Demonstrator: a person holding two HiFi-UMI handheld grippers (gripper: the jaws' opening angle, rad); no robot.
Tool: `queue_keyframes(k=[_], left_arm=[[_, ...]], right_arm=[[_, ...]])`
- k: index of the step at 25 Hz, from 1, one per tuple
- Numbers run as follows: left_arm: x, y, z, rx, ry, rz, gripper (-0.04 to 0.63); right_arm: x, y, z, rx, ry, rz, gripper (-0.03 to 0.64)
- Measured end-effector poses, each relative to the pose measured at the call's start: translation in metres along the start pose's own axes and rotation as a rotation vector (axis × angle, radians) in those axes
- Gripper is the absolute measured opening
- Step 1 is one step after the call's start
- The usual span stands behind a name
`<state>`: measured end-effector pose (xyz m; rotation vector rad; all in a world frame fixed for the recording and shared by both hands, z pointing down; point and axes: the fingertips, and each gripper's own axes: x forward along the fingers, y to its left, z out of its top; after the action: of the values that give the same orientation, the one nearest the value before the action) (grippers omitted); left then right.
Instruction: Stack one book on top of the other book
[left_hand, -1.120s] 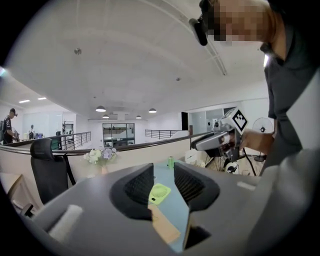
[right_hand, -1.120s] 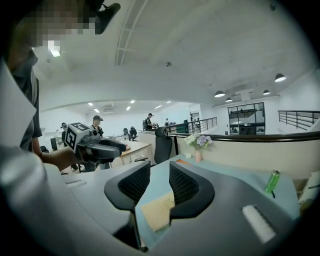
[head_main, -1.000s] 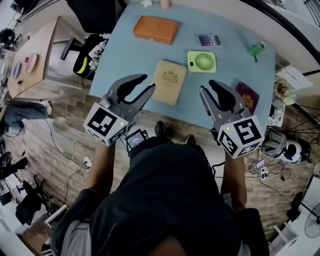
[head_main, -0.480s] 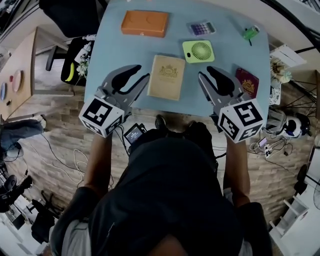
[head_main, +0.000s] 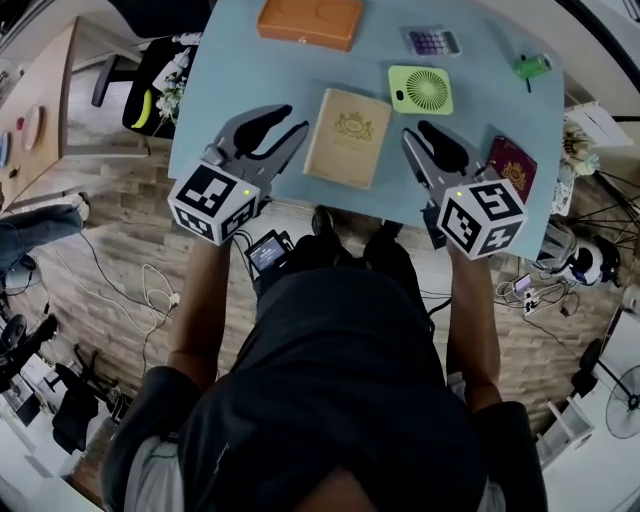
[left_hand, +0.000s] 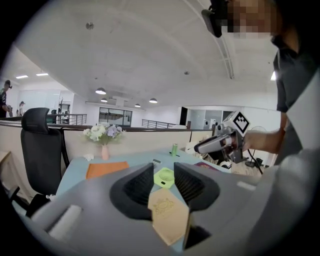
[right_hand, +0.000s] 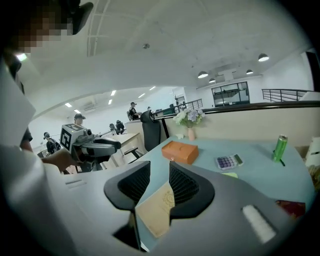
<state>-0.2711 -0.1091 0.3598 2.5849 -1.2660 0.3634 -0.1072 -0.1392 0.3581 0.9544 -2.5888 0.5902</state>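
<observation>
Light blue table (head_main: 230, 90), seen steeply from above. Tan book (head_main: 347, 137) with a gold emblem on its cover lies flat near the table's front edge, about centre, slightly skewed. Maroon book (head_main: 512, 167), smaller and also gold-stamped, lies flat toward the front right corner, well apart from the tan one; neither book rests on the other. Left gripper (head_main: 292, 120) is held over the front left part of the table, just beside the tan book's left edge, not touching it. Its jaws are spread with nothing between them; in the left gripper view the gap (left_hand: 163, 167) frames only the tan book (left_hand: 167, 217) lying on the table beyond and the green handheld fan (left_hand: 164, 176) farther back. Right gripper (head_main: 416, 132) sits between the two books, jaws likewise spread and gripping nothing; in the right gripper view its gap (right_hand: 160, 167) looks onto the tan book (right_hand: 157, 210). Farther back on the table: orange box (head_main: 310, 20) at the far edge, calculator (head_main: 433, 41), the fan (head_main: 420, 89) just behind the tan book's right corner, and a green can (right_hand: 281, 148) far right. A vase of flowers (left_hand: 103, 137) stands at the far side, a black office chair (left_hand: 40, 150) beside the table.
</observation>
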Motion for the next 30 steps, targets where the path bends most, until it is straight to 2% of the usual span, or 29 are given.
queue_keyframes(k=[13,30], left_arm=[[0.051,0.013,-0.091,-0.112,0.161,0.01,0.181],[0.095,0.03,-0.209,-0.269,0.347,0.042,0.183]], right_arm=[[0.055,-0.044,-0.083,0.107,0.144,-0.001,0.12],[0.113,-0.074,-0.207,0.299,0.38,0.022,0.121]])
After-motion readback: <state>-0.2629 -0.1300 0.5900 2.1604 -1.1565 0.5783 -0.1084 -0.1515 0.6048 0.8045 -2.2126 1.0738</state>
